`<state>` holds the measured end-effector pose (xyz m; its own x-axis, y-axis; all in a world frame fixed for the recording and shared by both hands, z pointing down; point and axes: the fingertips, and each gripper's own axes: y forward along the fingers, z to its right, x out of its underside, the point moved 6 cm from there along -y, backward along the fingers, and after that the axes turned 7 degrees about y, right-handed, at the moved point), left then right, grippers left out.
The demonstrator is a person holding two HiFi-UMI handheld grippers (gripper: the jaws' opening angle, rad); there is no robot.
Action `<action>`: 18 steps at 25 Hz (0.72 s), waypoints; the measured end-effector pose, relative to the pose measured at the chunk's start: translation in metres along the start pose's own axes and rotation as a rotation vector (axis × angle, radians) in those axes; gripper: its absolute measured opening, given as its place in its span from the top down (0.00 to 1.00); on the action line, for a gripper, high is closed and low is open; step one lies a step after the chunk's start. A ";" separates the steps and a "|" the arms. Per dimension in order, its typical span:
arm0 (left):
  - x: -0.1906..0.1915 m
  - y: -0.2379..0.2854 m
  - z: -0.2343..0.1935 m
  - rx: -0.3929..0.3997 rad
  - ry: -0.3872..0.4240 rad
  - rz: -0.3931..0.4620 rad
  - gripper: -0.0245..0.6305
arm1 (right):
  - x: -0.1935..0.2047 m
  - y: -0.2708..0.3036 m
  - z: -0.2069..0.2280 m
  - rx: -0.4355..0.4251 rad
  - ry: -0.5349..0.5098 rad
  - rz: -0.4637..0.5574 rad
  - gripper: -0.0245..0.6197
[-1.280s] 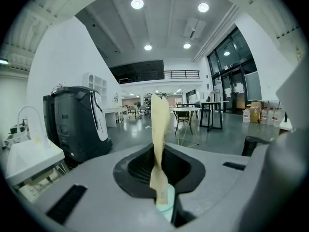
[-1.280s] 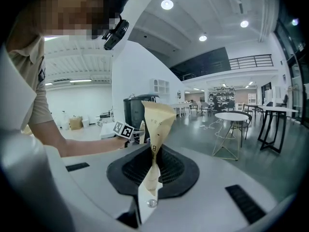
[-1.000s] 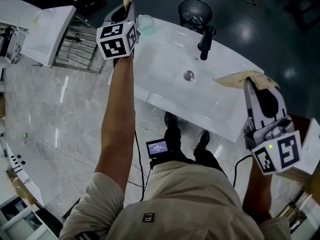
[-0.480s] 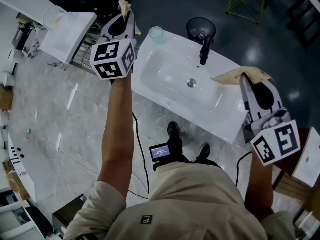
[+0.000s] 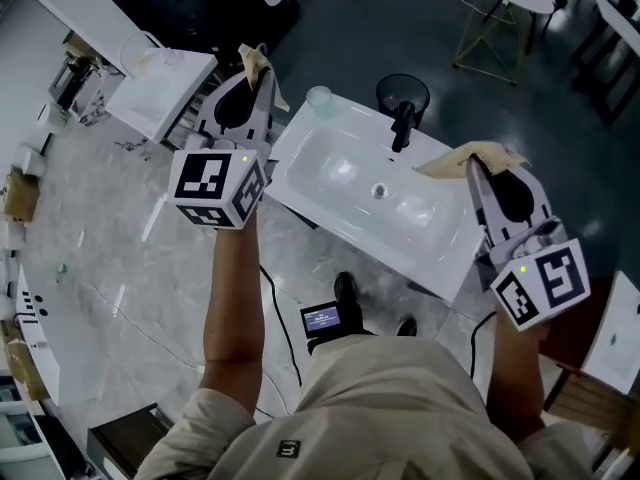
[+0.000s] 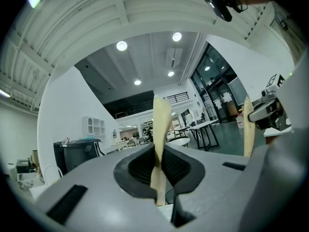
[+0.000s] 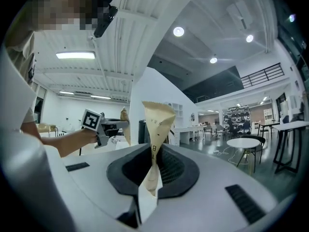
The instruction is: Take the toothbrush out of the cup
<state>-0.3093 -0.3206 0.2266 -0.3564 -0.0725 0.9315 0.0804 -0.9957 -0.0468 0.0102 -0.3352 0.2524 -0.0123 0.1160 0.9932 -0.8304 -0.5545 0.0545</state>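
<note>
A pale translucent cup [image 5: 319,99] stands on the far left corner of the white washbasin [image 5: 340,183]; no toothbrush shows in it from here. My left gripper [image 5: 257,64] is raised high to the left of the basin and the cup, its tan taped fingertips [image 6: 161,111] pressed together with nothing between them. At the basin's right end my right gripper [image 5: 472,157] is also held up and shut, its tan fingertips [image 7: 155,117] closed on each other. Both point level, out into the room, well above the basin.
A black tap [image 5: 404,123] rises at the basin's far edge, with a dark wire bin [image 5: 403,92] behind it. Another white unit and a metal rack [image 5: 165,88] stand to the left. A small lit screen [image 5: 320,318] lies on the marble floor by the person's feet.
Both grippers have risen, the left one more and also away from the cup toward the left. The basin and cup now look smaller and further below.
</note>
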 end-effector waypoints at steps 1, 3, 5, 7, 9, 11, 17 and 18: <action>-0.007 -0.008 0.007 0.007 0.001 0.006 0.92 | -0.004 -0.005 0.000 -0.003 -0.004 0.008 0.92; -0.018 -0.025 0.022 0.019 -0.009 0.018 0.92 | -0.011 -0.014 0.000 -0.010 -0.013 0.022 0.92; -0.027 -0.043 0.038 0.029 -0.027 0.027 0.92 | -0.017 -0.023 -0.001 -0.016 -0.021 0.032 0.92; -0.034 -0.059 0.054 0.046 -0.047 0.032 0.92 | -0.021 -0.031 -0.003 -0.022 -0.024 0.040 0.92; -0.040 -0.076 0.071 0.068 -0.069 0.032 0.92 | -0.025 -0.038 -0.006 -0.031 -0.025 0.046 0.92; -0.044 -0.091 0.088 0.088 -0.098 0.029 0.92 | -0.028 -0.045 -0.009 -0.040 -0.027 0.050 0.92; -0.038 -0.123 0.122 0.144 -0.151 -0.016 0.92 | -0.028 -0.067 -0.015 -0.055 -0.023 0.054 0.92; -0.037 -0.125 0.124 0.144 -0.155 -0.022 0.92 | -0.028 -0.070 -0.015 -0.056 -0.022 0.053 0.92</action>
<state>-0.1908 -0.1859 0.2427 -0.2131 -0.0303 0.9766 0.2106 -0.9775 0.0156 0.0599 -0.2874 0.2195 -0.0450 0.0692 0.9966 -0.8586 -0.5127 -0.0031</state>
